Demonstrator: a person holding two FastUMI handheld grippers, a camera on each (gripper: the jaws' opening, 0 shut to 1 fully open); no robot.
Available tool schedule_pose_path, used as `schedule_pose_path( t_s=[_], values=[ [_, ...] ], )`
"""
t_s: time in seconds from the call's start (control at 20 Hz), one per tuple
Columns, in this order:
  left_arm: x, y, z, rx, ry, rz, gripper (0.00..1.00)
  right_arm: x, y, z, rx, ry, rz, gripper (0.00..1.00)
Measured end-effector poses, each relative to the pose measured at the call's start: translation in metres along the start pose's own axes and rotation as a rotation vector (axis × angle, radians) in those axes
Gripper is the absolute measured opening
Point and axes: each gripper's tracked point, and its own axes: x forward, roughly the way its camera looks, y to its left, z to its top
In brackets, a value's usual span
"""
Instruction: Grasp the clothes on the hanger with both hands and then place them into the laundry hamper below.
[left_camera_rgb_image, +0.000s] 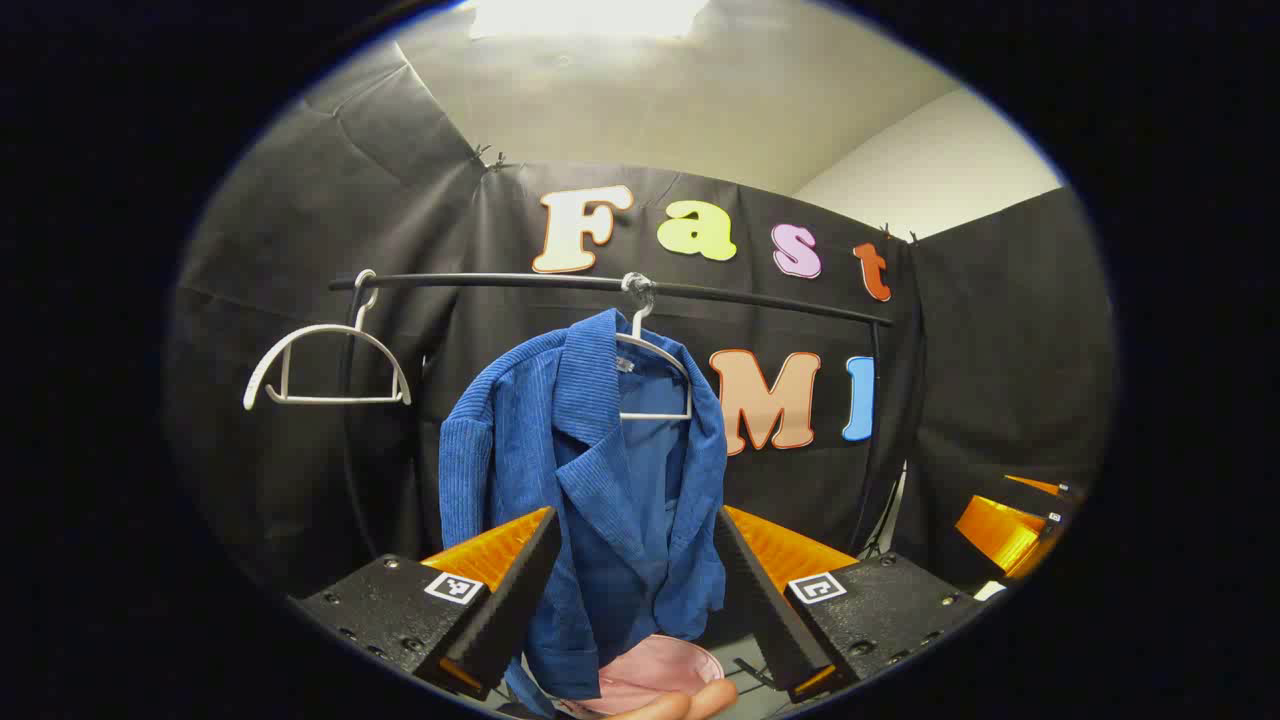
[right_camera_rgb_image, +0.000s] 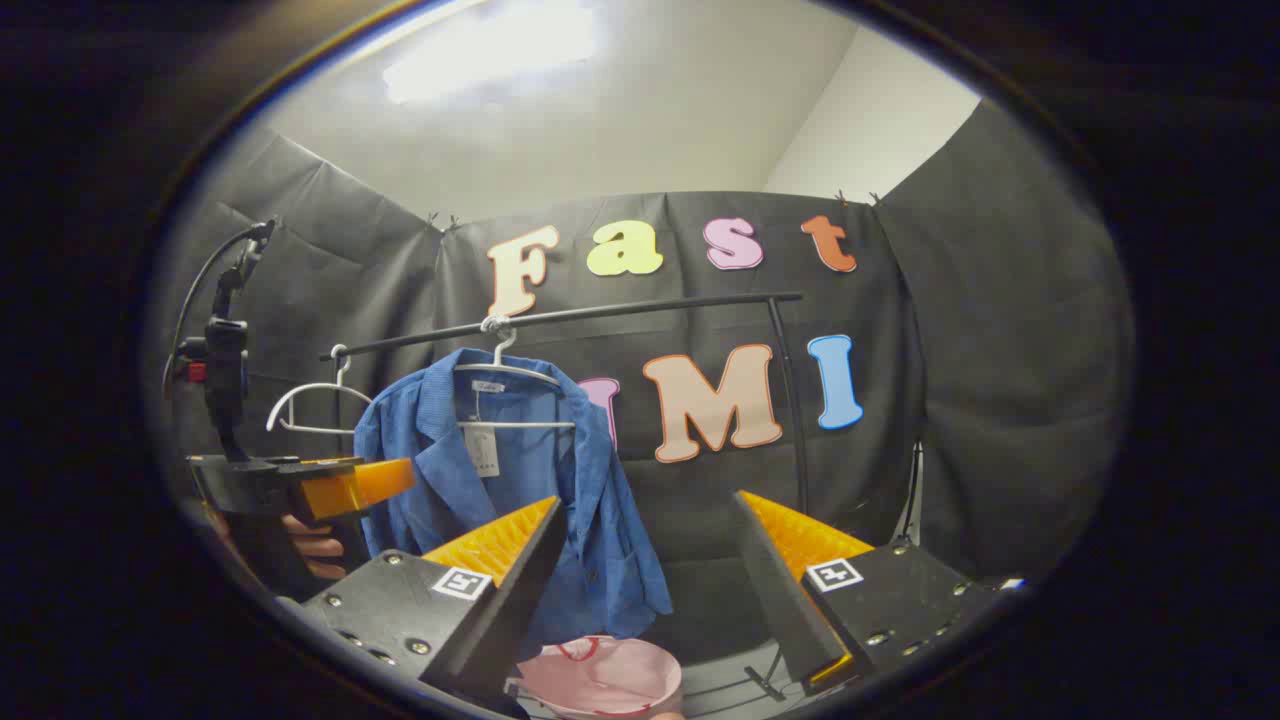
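front: blue jacket blocks | below: pink hamper open | left: empty hanger

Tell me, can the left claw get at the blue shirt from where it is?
Probably yes. The left claw is open and aimed straight at the blue shirt, which hangs on its hanger from the rail. Nothing sits between them; it just isn't touching yet.

Both gripper views face the rail from near, tilted upward — left closer, both sharing the blue shirt.
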Motion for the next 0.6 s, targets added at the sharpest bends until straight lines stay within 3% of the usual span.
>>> schedule_pose_path(
  t_s=[0.2, 0.5, 0.6],
  values=[
    [0.001, -0.002, 0.001, -0.031, -0.006, 0.003, 0.92, 0.008, 0.007, 0.003, -0.007, -0.024, 0.024, 0.98],
    [0.009, -0.016, -0.026, 0.019, 0.036, -0.005, 0.95, 0.023, 0.003, -0.019, -0.029, 0.028, 0.011, 0.99],
    [0.013, -0.021, -0.034, 0.043, 0.041, 0.001, 0.92, 0.03, 0.005, -0.028, -0.016, 0.039, 0.019, 0.99]
  ],
)
